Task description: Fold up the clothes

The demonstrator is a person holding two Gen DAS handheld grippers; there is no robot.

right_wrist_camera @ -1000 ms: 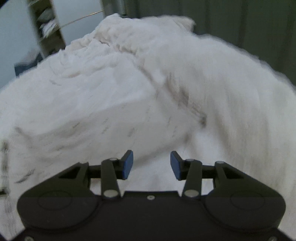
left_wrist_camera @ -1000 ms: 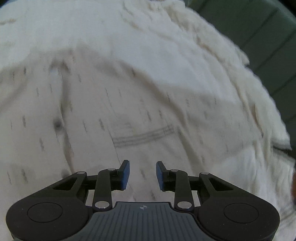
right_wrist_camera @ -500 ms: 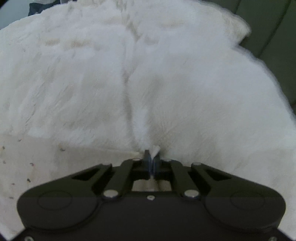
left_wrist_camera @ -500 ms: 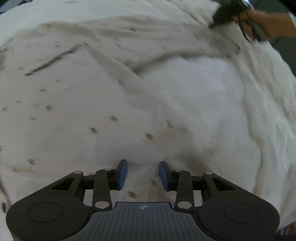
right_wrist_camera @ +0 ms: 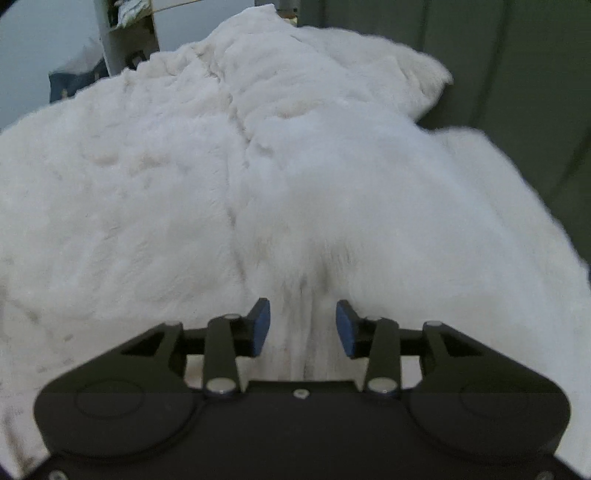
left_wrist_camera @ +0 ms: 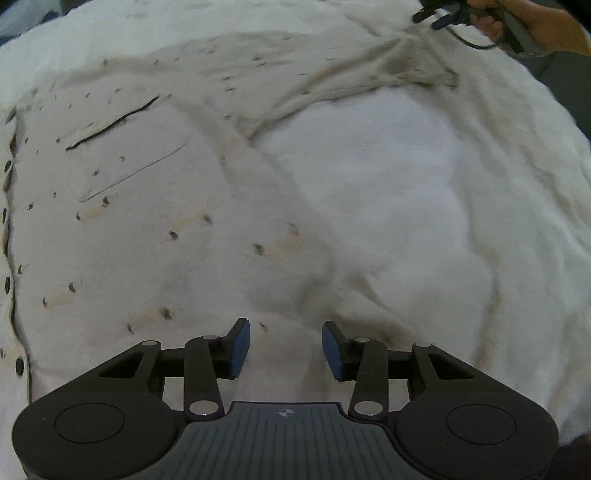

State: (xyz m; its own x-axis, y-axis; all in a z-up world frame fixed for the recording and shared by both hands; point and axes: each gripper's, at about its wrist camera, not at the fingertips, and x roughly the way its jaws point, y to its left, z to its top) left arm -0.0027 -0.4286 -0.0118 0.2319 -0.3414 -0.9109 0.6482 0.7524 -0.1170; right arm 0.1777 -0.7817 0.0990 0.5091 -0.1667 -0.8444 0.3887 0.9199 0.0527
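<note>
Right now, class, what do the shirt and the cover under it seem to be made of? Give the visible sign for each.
Shirt: thin woven cloth, probably cotton or a blend, matt cream with small dark flecks; it lies flat, creases sharply, and has a stitched pocket and buttons.
Cover: deep-pile plush or faux fur, white and soft-looking; its surface is fuzzy with tufted edges. The exact fibre cannot be told.

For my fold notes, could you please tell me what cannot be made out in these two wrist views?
- Cream dotted button-up shirt: left wrist view cuts off its left side; its lower hem hides behind the left gripper.
- Right gripper: tiny at that view's top edge, blurred.
- Fluffy white blanket: the right wrist view shows only this beyond its own gripper; no shirt visible.
</note>
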